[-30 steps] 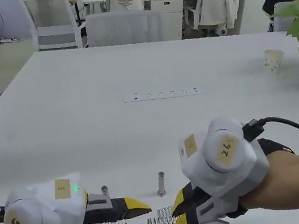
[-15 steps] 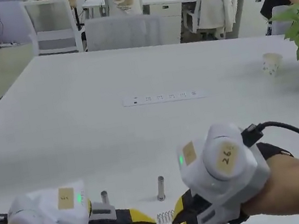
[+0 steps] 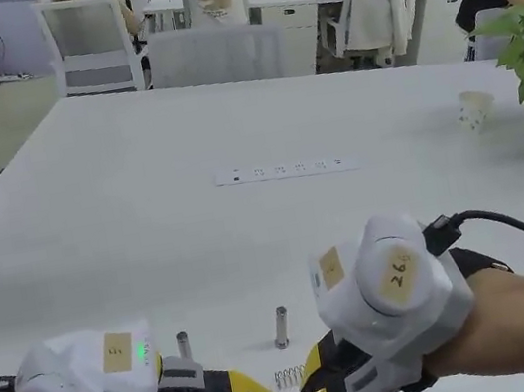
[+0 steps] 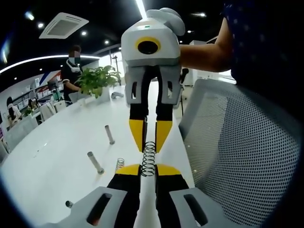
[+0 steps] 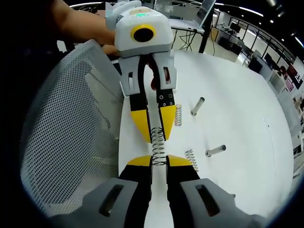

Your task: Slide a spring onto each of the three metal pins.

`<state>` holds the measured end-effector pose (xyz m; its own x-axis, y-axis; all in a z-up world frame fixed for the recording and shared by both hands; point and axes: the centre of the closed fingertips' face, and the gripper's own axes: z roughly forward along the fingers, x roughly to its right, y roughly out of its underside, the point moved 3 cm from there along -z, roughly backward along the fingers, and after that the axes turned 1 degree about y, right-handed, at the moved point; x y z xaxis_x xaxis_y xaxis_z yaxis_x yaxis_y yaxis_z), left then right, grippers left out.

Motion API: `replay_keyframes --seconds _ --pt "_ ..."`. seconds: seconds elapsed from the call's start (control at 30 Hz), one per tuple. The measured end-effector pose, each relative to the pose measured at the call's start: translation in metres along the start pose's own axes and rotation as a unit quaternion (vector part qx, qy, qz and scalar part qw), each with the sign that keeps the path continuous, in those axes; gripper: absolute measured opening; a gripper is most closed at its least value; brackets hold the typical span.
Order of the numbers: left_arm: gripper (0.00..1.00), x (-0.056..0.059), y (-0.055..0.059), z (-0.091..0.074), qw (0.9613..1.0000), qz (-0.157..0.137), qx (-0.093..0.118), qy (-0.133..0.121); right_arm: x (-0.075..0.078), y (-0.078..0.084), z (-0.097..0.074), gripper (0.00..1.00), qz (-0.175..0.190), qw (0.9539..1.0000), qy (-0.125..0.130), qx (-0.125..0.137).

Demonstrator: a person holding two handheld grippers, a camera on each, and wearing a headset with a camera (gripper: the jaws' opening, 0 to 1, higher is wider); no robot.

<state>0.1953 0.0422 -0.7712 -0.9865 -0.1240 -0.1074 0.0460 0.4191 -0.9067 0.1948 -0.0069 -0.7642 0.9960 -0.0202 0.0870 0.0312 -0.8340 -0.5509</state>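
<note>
Held spring (image 4: 148, 159): in the air between the two grippers, low over the near edge of the table (image 3: 228, 111), one end in each pair of jaws.
Left gripper (image 4: 148, 171): jaws closed on one end of the held spring.
Right gripper (image 5: 159, 162): jaws clamped on the other end. The two grippers face each other tip to tip.
Loose springs: one spring (image 5: 178, 115) and a second spring (image 5: 191, 159) lie flat on the table just beside the grippers, on the pin side.
Middle pin (image 3: 281, 326): upright and bare, just beyond the gap between the grippers.
Left pin (image 3: 183, 345): upright and bare, just beyond the left gripper.
Risk, release: with both ends pinched, letting one go abruptly would likely make the coil snap or flick away, possibly off the near edge.
Risk, threading: a squeezed end may be flattened and could catch on a pin's top and tip the pin.
Risk, sweep: a low pass could roll the loose springs away.
Edges: the table's near edge runs under the grippers, with a mesh chair (image 4: 237, 142) just off it.
Open room: bare tabletop beyond the pins as far as the power strip (image 3: 282, 166).
</note>
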Motion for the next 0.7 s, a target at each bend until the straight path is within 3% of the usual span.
replay_keyframes --seconds 0.43,0.7 --pt "0.02 0.0011 -0.002 -0.0001 0.9999 0.003 0.009 0.004 0.0016 0.0013 0.0031 0.11 0.012 0.9999 -0.001 0.009" --pt "0.02 0.003 -0.0099 -0.0018 0.9997 0.007 0.021 0.005 0.0015 0.0059 0.0067 0.11 0.022 0.9997 -0.006 0.011"
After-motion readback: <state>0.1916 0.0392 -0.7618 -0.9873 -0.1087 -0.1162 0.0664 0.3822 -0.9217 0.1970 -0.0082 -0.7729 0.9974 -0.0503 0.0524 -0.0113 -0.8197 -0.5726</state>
